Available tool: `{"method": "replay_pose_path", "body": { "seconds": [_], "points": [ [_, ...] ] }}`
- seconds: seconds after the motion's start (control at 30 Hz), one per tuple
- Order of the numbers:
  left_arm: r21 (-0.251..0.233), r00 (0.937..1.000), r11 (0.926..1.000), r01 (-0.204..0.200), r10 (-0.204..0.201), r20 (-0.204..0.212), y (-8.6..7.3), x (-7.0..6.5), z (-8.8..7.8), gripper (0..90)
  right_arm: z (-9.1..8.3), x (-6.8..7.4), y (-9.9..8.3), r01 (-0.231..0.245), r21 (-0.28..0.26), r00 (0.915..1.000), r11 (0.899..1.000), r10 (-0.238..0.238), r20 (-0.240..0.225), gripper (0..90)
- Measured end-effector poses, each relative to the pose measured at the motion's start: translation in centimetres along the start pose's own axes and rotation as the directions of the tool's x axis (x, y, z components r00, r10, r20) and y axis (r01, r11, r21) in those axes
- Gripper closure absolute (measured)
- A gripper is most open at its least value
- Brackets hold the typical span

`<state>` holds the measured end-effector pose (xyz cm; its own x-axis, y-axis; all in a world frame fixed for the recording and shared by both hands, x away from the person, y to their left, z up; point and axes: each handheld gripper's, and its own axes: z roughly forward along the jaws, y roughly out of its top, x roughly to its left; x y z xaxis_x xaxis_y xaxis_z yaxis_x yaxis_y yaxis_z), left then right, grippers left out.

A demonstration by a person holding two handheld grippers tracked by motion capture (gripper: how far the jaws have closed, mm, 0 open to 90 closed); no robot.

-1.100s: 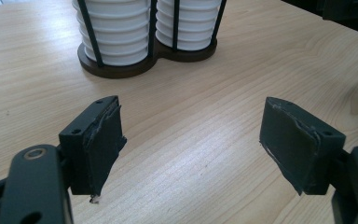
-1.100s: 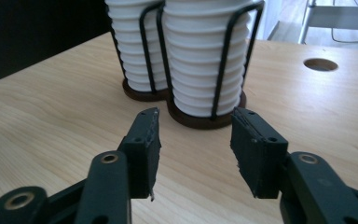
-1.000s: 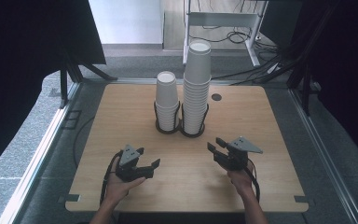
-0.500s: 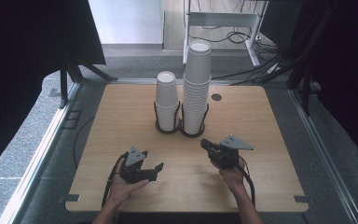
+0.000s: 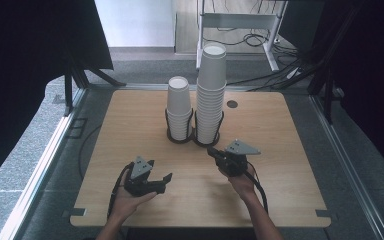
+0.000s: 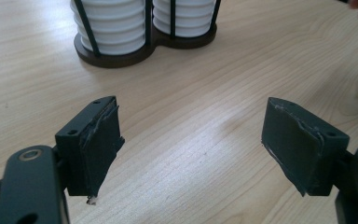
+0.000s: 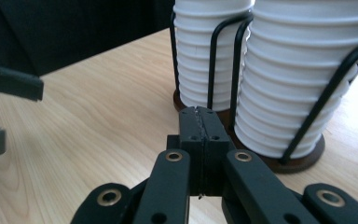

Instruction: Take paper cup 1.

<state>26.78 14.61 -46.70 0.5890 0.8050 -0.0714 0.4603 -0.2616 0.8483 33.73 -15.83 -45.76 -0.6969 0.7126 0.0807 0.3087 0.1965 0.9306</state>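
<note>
Right gripper point(image 5: 215, 151) sits low over the wooden surface point(image 5: 290, 175) with its two black jaws pressed flat together and nothing between them, its tip just short of the wire holder point(image 5: 195, 137) and aimed at the foot of the taller stack. Left gripper point(image 5: 161, 175) rests nearer the person's edge, jaws spread wide and empty, its worn black pads point(image 6: 98, 140) facing each other across bare wood. Beyond both, near the middle of the surface, stand the two columns of white paper cups: the shorter stack point(image 5: 179, 107) on the left and the taller stack point(image 5: 211, 95) on the right, touching or nearly so, each seated in a ring of the dark double holder. The cups look light, thin-walled and easily crushed, so a hard squeeze on the side wall would likely dent one; the rolled rim is probably the stiffest place to pinch. Nested cups tend to cling, so lifting the top one may drag others with it, and the taller stack looks tippy above the wire. Taking the uppermost cup at its rim, with the other gripper steadying the stack below, seems the safest hold. Behind the surface lie grey floor and a white frame with cables point(image 5: 240, 37).
</note>
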Motion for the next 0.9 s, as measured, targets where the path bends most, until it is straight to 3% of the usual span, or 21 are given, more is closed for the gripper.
{"method": "replay_pose_path", "body": {
  "seconds": [0.1,0.2,0.5,0.73,0.9],
  "points": [
    [-0.014,0.9999,0.9998,0.011,-0.011,-0.005,0.1,0.1,-0.3,19.1,0.8,0.1,0.8,0.025,0.012,0.9997,1.000,-0.025,0.004,89.8],
    [-0.013,0.9998,0.9997,0.018,-0.018,-0.003,0.2,0.3,-0.6,19.4,1.6,0.1,1.5,0.018,0.003,0.9997,1.000,-0.018,-0.017,89.8],
    [-0.013,0.9984,0.9983,0.057,-0.057,0.007,0.0,0.9,-0.6,20.1,5.4,0.9,3.5,0.058,0.025,0.9977,0.998,-0.057,-0.037,89.8],
    [0.002,0.9987,0.9992,0.040,-0.040,0.034,-0.1,0.7,-0.5,19.8,7.3,1.4,4.4,0.055,0.013,0.9975,0.998,-0.054,-0.046,89.9],
    [0.019,0.9972,0.9976,0.066,-0.067,0.035,-0.2,1.1,-0.3,18.7,8.8,1.7,5.1,0.042,0.006,0.9965,0.999,-0.042,-0.072,89.8]
  ]
}}
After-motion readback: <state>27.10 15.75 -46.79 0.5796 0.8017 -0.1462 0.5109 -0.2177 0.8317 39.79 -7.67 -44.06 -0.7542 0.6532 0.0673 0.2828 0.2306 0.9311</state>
